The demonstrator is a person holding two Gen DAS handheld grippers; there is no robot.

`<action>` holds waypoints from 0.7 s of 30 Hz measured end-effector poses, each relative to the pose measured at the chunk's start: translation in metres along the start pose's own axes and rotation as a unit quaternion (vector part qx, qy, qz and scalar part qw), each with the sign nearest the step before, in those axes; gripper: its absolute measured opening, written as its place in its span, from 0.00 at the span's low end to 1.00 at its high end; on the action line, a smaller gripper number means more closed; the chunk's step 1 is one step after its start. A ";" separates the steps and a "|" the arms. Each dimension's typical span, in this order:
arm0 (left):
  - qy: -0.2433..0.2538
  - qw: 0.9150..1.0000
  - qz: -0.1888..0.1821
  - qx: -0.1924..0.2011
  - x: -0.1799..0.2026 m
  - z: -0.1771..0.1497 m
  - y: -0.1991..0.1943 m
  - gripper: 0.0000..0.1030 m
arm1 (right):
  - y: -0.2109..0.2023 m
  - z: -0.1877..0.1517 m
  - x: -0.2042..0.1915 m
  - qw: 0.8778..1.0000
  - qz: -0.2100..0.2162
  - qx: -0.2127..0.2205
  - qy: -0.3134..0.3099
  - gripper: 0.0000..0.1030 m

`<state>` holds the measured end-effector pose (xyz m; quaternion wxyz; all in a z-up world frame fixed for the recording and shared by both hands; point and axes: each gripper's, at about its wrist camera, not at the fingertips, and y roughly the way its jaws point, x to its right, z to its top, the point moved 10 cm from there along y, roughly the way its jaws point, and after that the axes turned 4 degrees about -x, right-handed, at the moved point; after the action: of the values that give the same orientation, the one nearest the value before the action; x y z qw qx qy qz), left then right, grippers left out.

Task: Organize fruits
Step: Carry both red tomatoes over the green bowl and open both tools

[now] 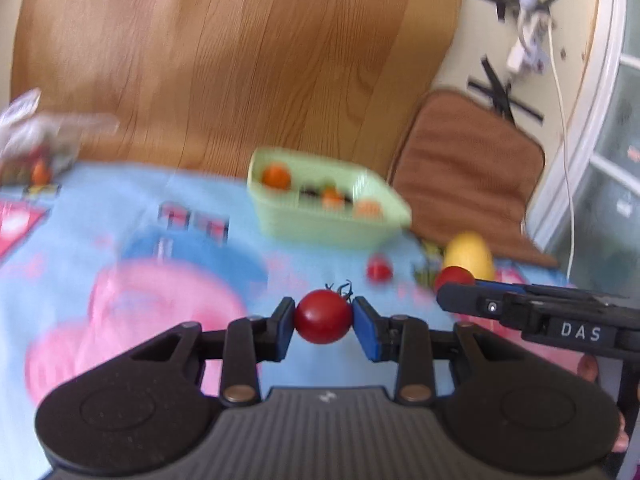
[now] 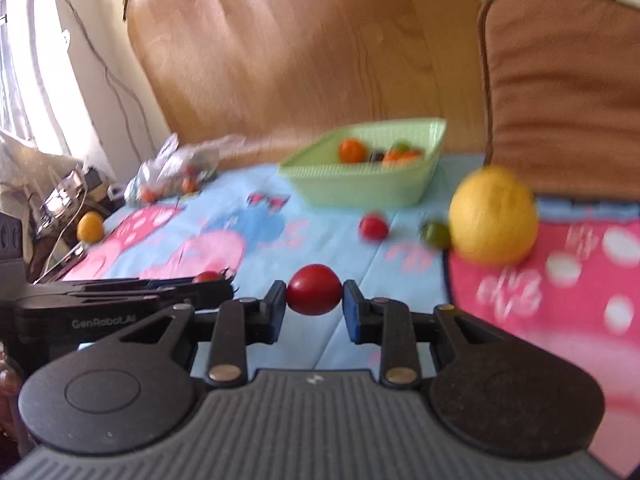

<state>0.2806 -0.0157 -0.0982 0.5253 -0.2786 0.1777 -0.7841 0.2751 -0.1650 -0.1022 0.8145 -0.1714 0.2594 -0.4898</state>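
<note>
I am working over the blue and pink cartoon blanket point(image 2: 280, 240), which is lying in front of a wooden board point(image 1: 240, 40). The green basket point(image 2: 372, 188) is sitting at its far edge, holding orange fruit, blurred. A yellow fruit point(image 2: 494, 216) is resting near a small green one point(image 2: 438, 235) and a loose red tomato point(image 2: 374, 227). My left gripper point(image 1: 323, 320) is pinching a stemmed red tomato point(image 1: 323, 322) between narrowed fingers above the blanket. My right gripper point(image 2: 314, 300) is likewise clamping a second red tomato point(image 2: 314, 290).
</note>
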 end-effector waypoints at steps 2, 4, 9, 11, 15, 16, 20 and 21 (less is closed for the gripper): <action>0.004 1.000 -0.011 0.010 0.001 0.032 0.012 0.31 | 0.007 0.029 0.006 1.000 -0.008 0.024 -0.010 0.32; 0.006 1.000 -0.009 0.014 -0.001 0.059 0.030 0.31 | 0.024 0.052 0.015 0.999 -0.022 0.038 -0.015 0.32; 0.001 1.000 -0.009 -0.016 -0.009 0.091 0.089 0.31 | 0.084 0.069 0.042 0.998 -0.050 0.014 0.025 0.32; -0.001 1.000 -0.008 -0.030 -0.014 0.095 0.110 0.31 | 0.102 0.067 0.045 0.998 -0.051 0.005 0.031 0.33; -0.010 0.999 0.008 -0.042 -0.024 0.100 0.136 0.47 | 0.118 0.073 0.049 0.998 -0.063 0.010 0.015 0.44; -0.016 0.999 0.007 -0.041 -0.025 0.101 0.137 0.48 | 0.116 0.075 0.051 0.998 -0.067 0.015 0.016 0.45; -0.045 0.999 -0.021 -0.020 -0.029 0.101 0.115 0.48 | 0.083 0.078 0.050 0.998 -0.042 0.038 0.018 0.45; -0.047 0.998 -0.031 -0.015 -0.026 0.098 0.106 0.48 | 0.070 0.076 0.049 0.998 -0.040 0.048 0.008 0.45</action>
<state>0.4261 -0.0313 -0.0881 0.5042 -0.3283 0.1556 -0.7835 0.3890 -0.1745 -0.0904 0.7994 -0.1383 0.2352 -0.5353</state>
